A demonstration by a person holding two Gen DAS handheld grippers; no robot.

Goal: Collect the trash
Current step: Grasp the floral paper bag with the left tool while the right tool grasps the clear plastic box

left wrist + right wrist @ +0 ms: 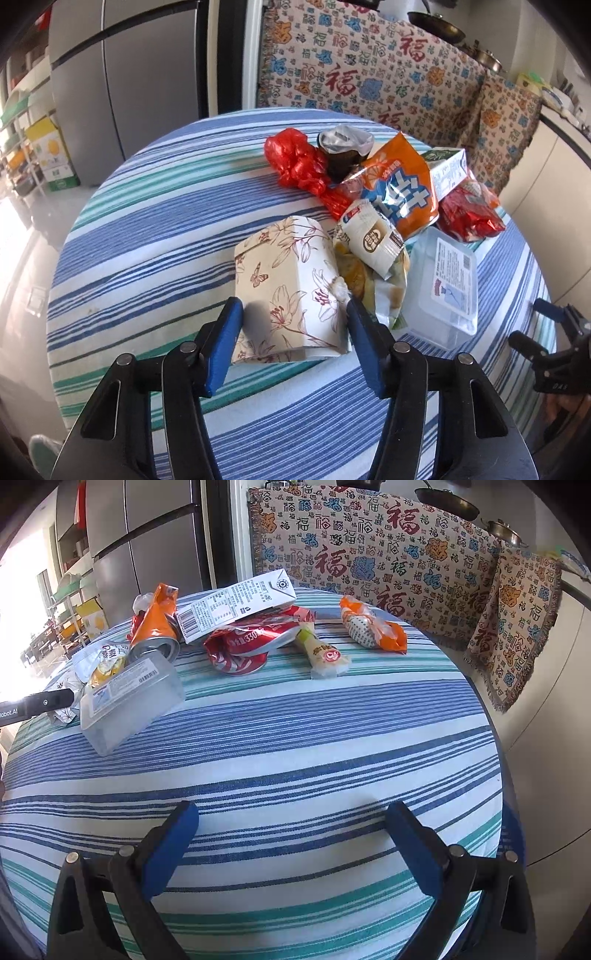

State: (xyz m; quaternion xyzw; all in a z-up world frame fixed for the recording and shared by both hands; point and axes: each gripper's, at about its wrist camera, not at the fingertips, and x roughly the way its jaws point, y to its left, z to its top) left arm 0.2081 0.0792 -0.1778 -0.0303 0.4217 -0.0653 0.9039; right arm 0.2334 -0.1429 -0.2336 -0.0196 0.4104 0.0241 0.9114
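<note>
A floral paper box (288, 288) lies on the striped round table (155, 229). My left gripper (293, 314) is around the box's near end, its blue pads at both sides; whether they press it I cannot tell. Behind lie a red plastic bag (295, 162), a dark cup (343, 151), an orange snack bag (402, 188), a white wrapper (373, 236), a milk carton (448, 170) and a clear plastic box (443, 284). My right gripper (291, 819) is open and empty over bare tablecloth (295, 746). A crushed red can (243, 646), a white tube wrapper (325, 653) and an orange wrapper (373, 627) lie beyond it.
A patterned cloth (369, 70) covers a sofa behind the table. A grey refrigerator (122, 81) stands at the back left. Shelves with boxes (44, 147) are at the far left. The right gripper shows at the right edge of the left wrist view (554, 339).
</note>
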